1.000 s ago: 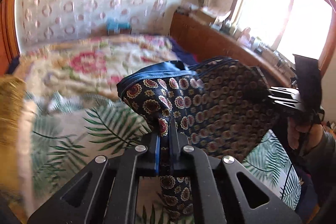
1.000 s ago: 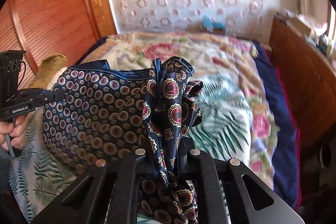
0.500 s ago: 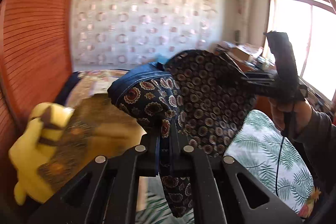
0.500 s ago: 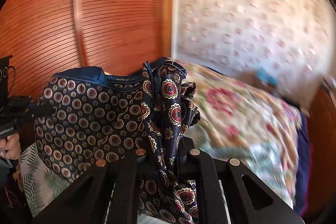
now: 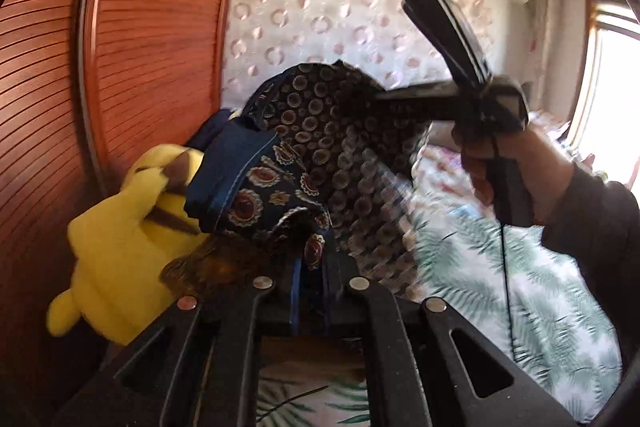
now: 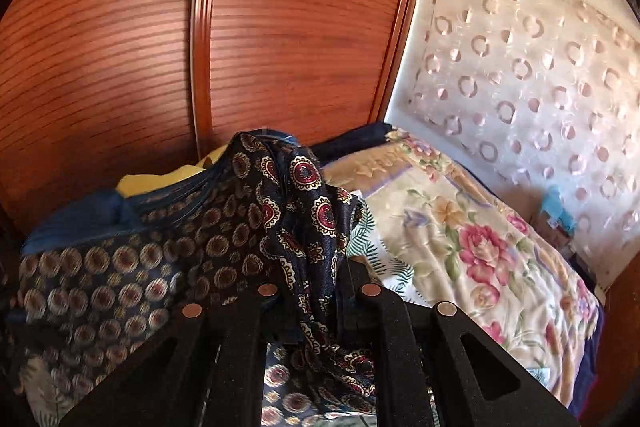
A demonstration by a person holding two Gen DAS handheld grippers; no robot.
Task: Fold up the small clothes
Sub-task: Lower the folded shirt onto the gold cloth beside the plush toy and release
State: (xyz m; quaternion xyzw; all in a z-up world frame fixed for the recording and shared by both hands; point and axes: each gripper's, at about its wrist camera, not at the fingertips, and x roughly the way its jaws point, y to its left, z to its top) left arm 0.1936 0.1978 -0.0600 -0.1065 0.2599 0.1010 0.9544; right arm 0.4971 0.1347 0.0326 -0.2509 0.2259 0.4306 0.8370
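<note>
A dark navy garment [image 5: 320,155] with round medallion print and a blue waistband hangs in the air between both grippers, above the bed. My left gripper [image 5: 310,279] is shut on one bunched edge of it. My right gripper [image 6: 314,287] is shut on the other bunched edge, and the garment [image 6: 160,259] stretches away to the left in the right wrist view. The right gripper's body and the hand holding it [image 5: 480,115] show in the left wrist view, raised at upper right with the cloth at its tip.
A yellow plush toy [image 5: 116,247] lies at left against the wooden headboard [image 5: 140,47]. A palm-leaf sheet [image 5: 500,267] and a floral blanket [image 6: 460,235] cover the bed. A patterned wall hanging [image 6: 520,67] stands beyond.
Both grippers have swung left toward the headboard and lifted the garment higher. The window and dresser have left the view; the plush toy and headboard have come in. Both grips are unchanged.
</note>
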